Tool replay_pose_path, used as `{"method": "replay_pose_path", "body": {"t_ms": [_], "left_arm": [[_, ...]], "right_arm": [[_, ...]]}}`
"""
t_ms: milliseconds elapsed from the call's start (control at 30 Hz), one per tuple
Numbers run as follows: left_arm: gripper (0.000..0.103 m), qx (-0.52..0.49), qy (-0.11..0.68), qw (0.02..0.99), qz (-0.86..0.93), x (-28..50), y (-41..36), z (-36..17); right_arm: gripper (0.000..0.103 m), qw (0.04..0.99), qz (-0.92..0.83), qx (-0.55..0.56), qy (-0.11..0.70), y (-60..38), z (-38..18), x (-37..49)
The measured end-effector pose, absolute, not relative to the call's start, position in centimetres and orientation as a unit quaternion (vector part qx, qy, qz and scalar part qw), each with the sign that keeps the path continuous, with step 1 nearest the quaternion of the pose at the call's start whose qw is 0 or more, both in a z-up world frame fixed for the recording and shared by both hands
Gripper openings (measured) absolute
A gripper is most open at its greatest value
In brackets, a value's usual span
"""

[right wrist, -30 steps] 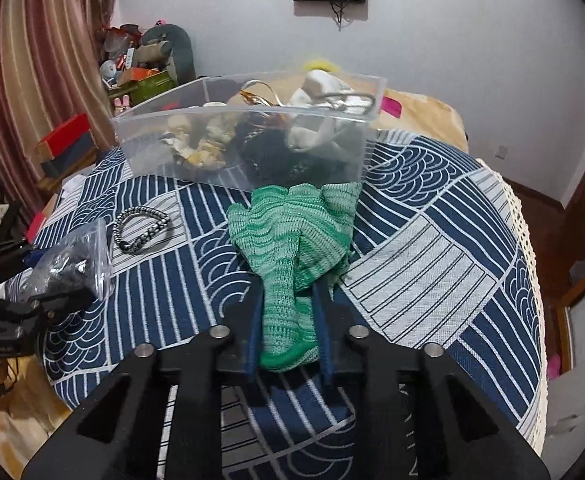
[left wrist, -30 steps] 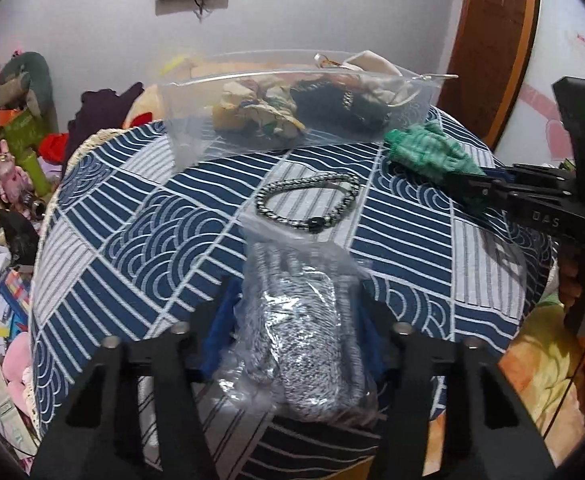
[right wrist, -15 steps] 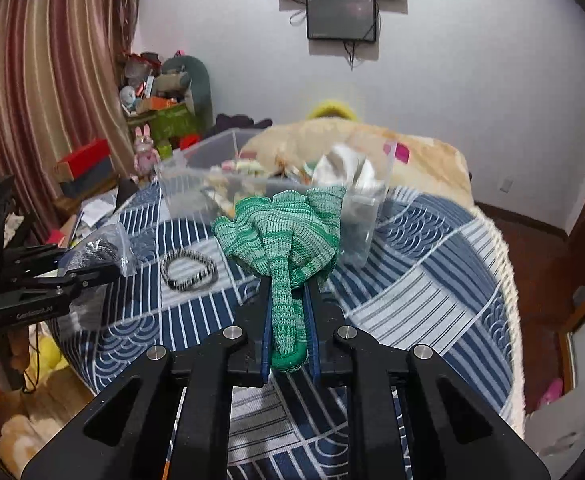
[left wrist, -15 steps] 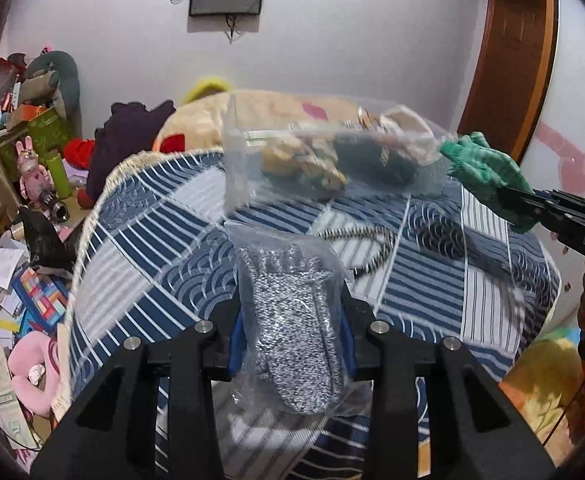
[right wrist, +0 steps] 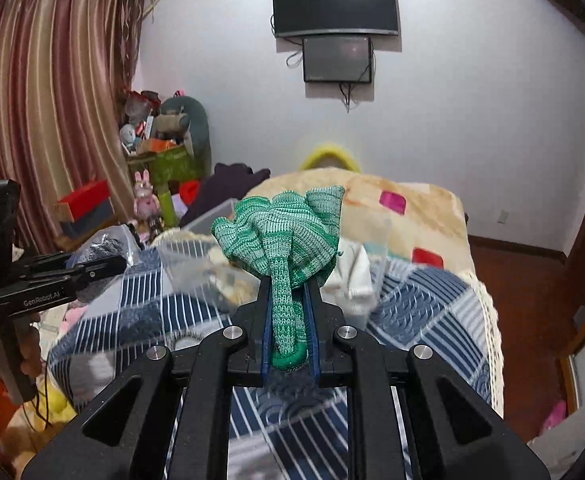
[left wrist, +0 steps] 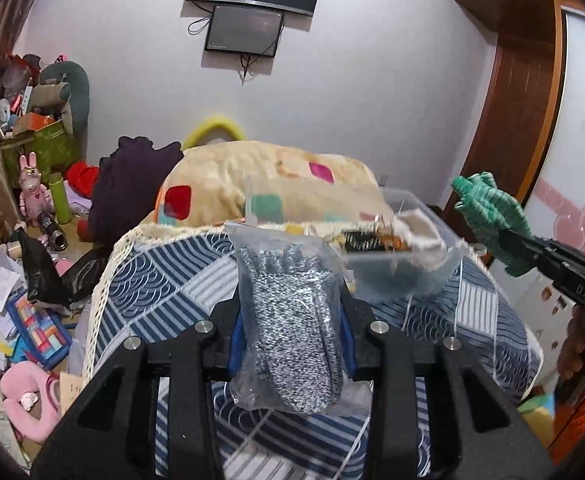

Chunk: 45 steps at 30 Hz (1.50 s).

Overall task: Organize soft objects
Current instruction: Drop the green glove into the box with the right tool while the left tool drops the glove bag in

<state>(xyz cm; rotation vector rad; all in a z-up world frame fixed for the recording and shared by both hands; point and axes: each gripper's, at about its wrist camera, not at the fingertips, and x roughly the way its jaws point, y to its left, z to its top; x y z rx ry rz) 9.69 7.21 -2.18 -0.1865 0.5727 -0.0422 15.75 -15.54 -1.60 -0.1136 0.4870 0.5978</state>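
I had the left gripper (left wrist: 290, 322) clamped on a clear plastic bag of speckled grey-and-white knit gloves (left wrist: 292, 328), jaws closed only as far as the bulky bundle allowed. The bag stood upright between the fingers, its long axis running straight out along them, the crinkled film poking past the tips. The right gripper (right wrist: 288, 320) was pinched almost fully together on a green knit glove (right wrist: 282, 240): the narrow cuff was trapped between the blue pads while the wider ribbed body fanned out beyond the fingertips.

What mattered for the coming move was the clear plastic bin (left wrist: 408, 264). It sat ahead of and below both sets of fingers, on the blue-and-white patterned cloth (left wrist: 164, 292), already holding soft items. From the left fingers it lay forward and off to the right, just past the bag's top. From the right fingers it lay nearly dead ahead, partly hidden behind the green glove, so I judged the right hand better lined up, though both seemed similarly close. Both loads hung clear of the cloth.

The bagged gloves looked slippery and squashy; the green knit looked limp, stretchy and likely to snag on the bin's rim.
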Motion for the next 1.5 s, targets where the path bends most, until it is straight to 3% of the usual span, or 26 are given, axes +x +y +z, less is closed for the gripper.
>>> {"method": "replay_pose_path", "body": {"t_ms": [333, 933, 1067, 1167, 1500], "left_arm": [[0.037, -0.076, 0.289, 0.954, -0.015, 14.1, 7.7, -1.0], [0.037, -0.091, 0.319, 0.943, -0.028, 22.0, 6.6, -3.1], [0.037, -0.090, 0.325, 0.941, -0.032, 23.1, 6.3, -3.6], [0.037, -0.090, 0.330, 0.939, -0.032, 23.5, 6.2, -3.9], [0.038, -0.088, 0.350, 0.932, -0.036, 24.1, 6.2, -4.8]], "right_arm": [[0.013, 0.924, 0.293, -0.038, 0.241, -11.9, -1.1, 20.1], [0.014, 0.900, 0.296, -0.062, 0.313, -8.5, -5.4, 23.4], [0.021, 0.899, 0.296, -0.064, 0.315, -8.5, -5.2, 23.4], [0.035, 0.896, 0.305, -0.062, 0.317, -8.5, -5.1, 23.0], [0.037, 0.901, 0.319, -0.101, 0.277, -8.6, -4.0, 18.9]]}}
